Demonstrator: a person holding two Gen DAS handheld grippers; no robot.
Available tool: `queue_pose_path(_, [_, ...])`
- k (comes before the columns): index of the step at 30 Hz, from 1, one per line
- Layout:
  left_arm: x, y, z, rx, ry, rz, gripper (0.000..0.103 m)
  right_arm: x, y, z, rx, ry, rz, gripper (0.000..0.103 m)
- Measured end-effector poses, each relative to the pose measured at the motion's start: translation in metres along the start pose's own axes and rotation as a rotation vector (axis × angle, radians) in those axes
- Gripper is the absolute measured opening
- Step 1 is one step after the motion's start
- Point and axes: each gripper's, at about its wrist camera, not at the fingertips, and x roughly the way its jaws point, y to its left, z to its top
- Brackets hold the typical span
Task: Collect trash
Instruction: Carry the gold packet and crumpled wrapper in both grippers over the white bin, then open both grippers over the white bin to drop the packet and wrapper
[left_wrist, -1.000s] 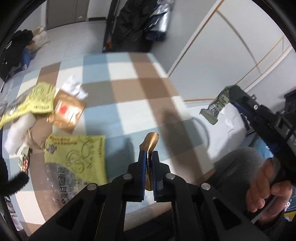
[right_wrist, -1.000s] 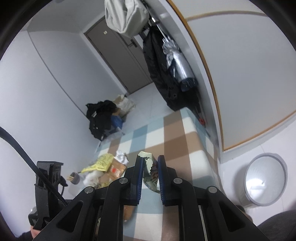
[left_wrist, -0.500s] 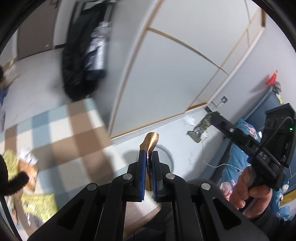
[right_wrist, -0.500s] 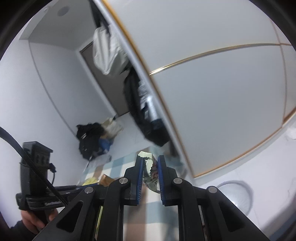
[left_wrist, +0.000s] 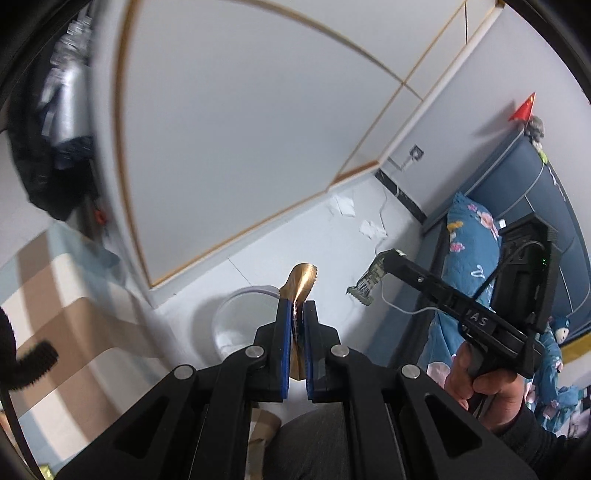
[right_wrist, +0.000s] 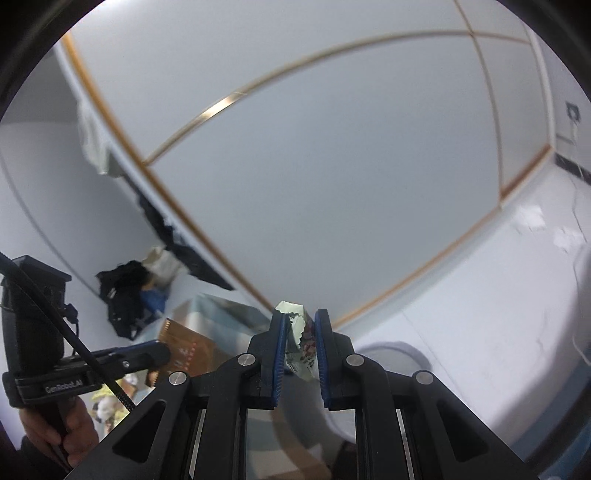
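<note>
My left gripper (left_wrist: 295, 314): jaws clamped on a gold wrapper (left_wrist: 301, 282), held just above the white bin (left_wrist: 236, 317). My right gripper (right_wrist: 299, 325): jaws pinching a green-and-silver wrapper (right_wrist: 301, 339), also near the bin (right_wrist: 388, 354), over the white floor (right_wrist: 498, 314).

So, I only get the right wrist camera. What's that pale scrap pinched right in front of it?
Observer: From the left wrist camera it's a green wrapper, hanging flat from the right gripper, with a zigzag end.
Operator: And what's further off to my right?
Observer: A bed with blue flowered covers.
Operator: Anything above it?
Observer: A small red flag, higher up.
</note>
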Motion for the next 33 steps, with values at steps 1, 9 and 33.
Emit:
queue_pose_path(1, [0.007, -0.001, 0.001, 0.001, 0.013, -0.003, 0.002, 0.006, -0.011, -0.001, 0.019, 0.016, -0.013, 0.014])
queue_pose_path(9, [0.046, 0.006, 0.009, -0.027, 0.09, -0.033, 0.002, 0.051, -0.063, -0.014, 0.116, 0.127, -0.055, 0.014])
queue_pose_path(33, [0.11, 0.022, 0.008, -0.125, 0.249, -0.057, 0.002, 0.144, -0.128, -0.094, 0.251, 0.451, -0.077, 0.02])
